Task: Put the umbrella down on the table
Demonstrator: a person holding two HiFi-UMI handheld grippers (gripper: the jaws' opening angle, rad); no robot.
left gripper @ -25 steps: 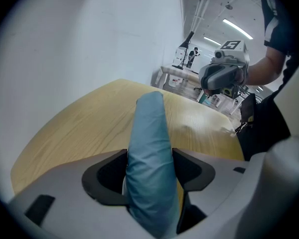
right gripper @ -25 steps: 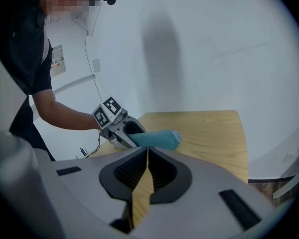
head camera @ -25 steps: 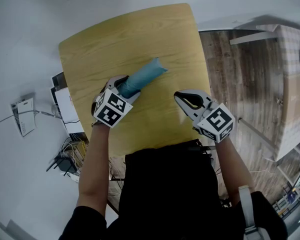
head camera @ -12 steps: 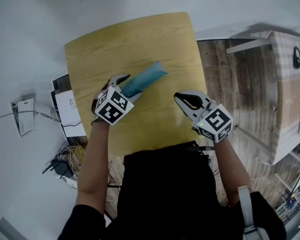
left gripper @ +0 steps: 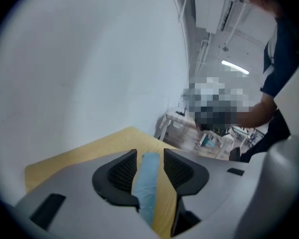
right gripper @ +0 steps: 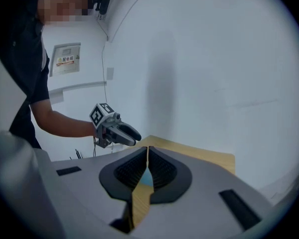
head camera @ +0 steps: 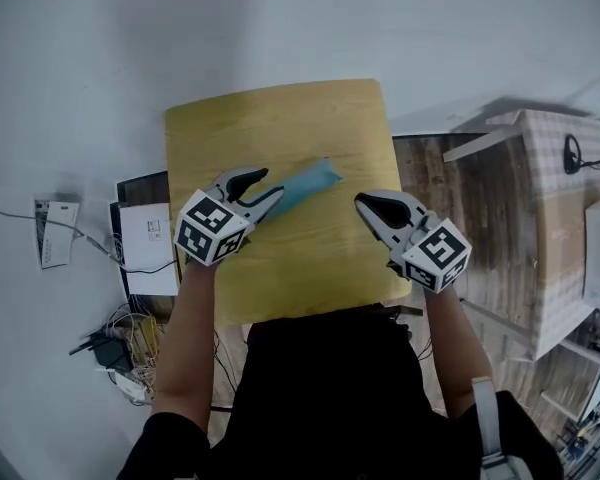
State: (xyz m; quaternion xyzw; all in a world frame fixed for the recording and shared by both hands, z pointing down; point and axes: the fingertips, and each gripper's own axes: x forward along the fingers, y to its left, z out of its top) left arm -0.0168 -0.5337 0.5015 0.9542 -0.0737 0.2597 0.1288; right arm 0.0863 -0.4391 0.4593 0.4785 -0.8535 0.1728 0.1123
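Head view and both gripper views. The umbrella (head camera: 302, 188), a folded blue roll, is seen lying flat on the table (head camera: 280, 118), about mid-surface, with its far end pointing toward the right edge; it is gripped by nothing. The left tongs (head camera: 267, 185) are held above its near end, clear of it, with the jaws moderately apart and closing; the umbrella is framed between them only by line of sight. The right tongs (head camera: 362, 201) are held well apart from the umbrella, with the jaws drawn almost together on nothing. The placing is judged complete. Hazards: the roll could be set turning toward the table edge if clipped by a dipping left jaw, or lifted again if the closing jaws were lowered onto the fabric.
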